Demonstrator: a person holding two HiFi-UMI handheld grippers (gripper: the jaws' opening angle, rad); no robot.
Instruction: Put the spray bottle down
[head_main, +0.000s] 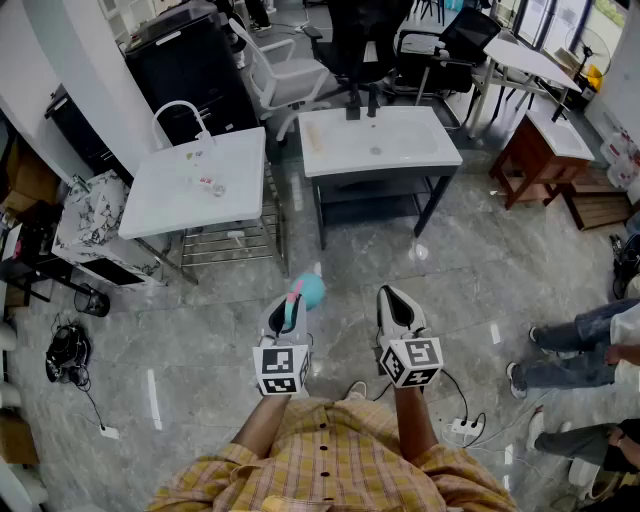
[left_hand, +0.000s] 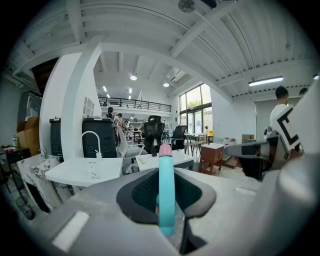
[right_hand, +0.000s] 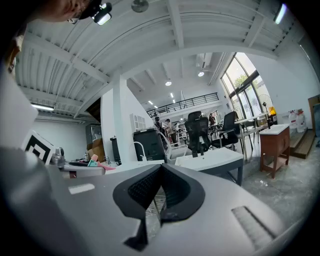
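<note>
The spray bottle (head_main: 305, 292) is teal with a pink top. It is clamped between the jaws of my left gripper (head_main: 287, 318), held in the air above the grey floor in front of me. In the left gripper view the bottle (left_hand: 166, 190) stands upright between the dark pads (left_hand: 142, 192), its pink cap level with the far tables. Beside it on the right, my right gripper (head_main: 397, 303) is shut with nothing in it. In the right gripper view that gripper's (right_hand: 159, 192) pads meet in a narrow V.
Two white sink units stand ahead, one at the left (head_main: 195, 185) with a curved faucet and one at the centre (head_main: 375, 140). Behind them are a black cabinet (head_main: 195, 75) and office chairs. A wooden table (head_main: 545, 150) and people's legs (head_main: 580, 345) are at the right. A power strip (head_main: 465, 430) lies on the floor.
</note>
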